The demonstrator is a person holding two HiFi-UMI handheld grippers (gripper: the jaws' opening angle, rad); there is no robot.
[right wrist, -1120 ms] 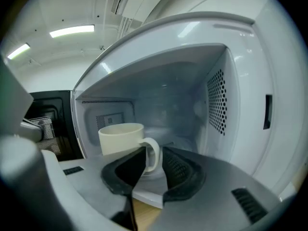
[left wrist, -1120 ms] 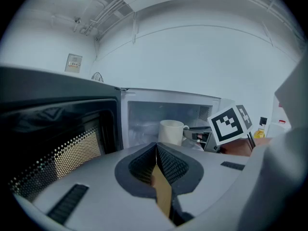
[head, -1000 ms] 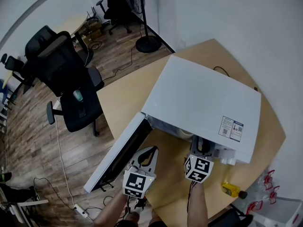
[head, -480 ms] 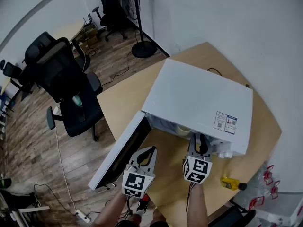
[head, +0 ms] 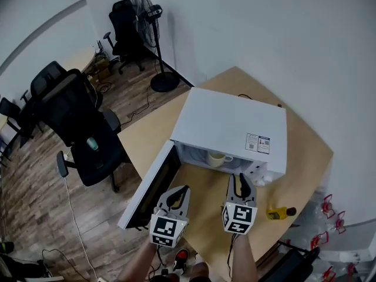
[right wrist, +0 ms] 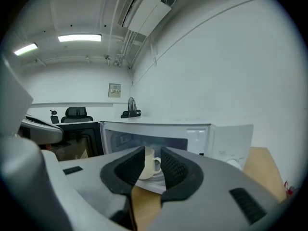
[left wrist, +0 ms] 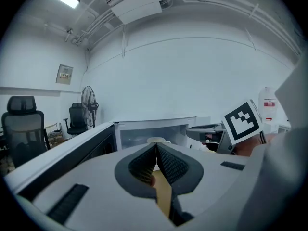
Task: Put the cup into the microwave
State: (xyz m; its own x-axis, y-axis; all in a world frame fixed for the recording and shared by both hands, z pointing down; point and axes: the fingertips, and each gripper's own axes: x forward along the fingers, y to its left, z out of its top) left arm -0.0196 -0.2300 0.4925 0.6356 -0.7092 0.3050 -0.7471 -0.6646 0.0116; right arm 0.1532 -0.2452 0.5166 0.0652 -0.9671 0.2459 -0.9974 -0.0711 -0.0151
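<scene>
**Cup in the open microwave, both grippers held clear of it**

Cup (head: 216, 157) stood upright inside the cavity of the white microwave (head: 232, 125). It sat close to the front opening, with its handle turned toward the right in the head view. The microwave sat on the wooden table (head: 308, 157), and its door (head: 150, 188) hung wide open to the left.

You held your right gripper (head: 242, 181) in front of the opening with its jaws apart and nothing gripped. In the right gripper view the cup lined up in the gap between the jaws, but it stood well beyond the tips and touched neither pad.

You held your left gripper (head: 179, 191) near the open door, on its right side in the head view. Its jaws were closed tip to tip on nothing. The two grippers sat side by side and apart, both over the table's near edge.

A small yellow bottle (head: 277, 213) with a dark cap lay on the table to the right of your right gripper. A black office chair (head: 76, 113) stood on the floor to the left, and a pedestal fan (head: 141, 2) stood by the wall.
</scene>
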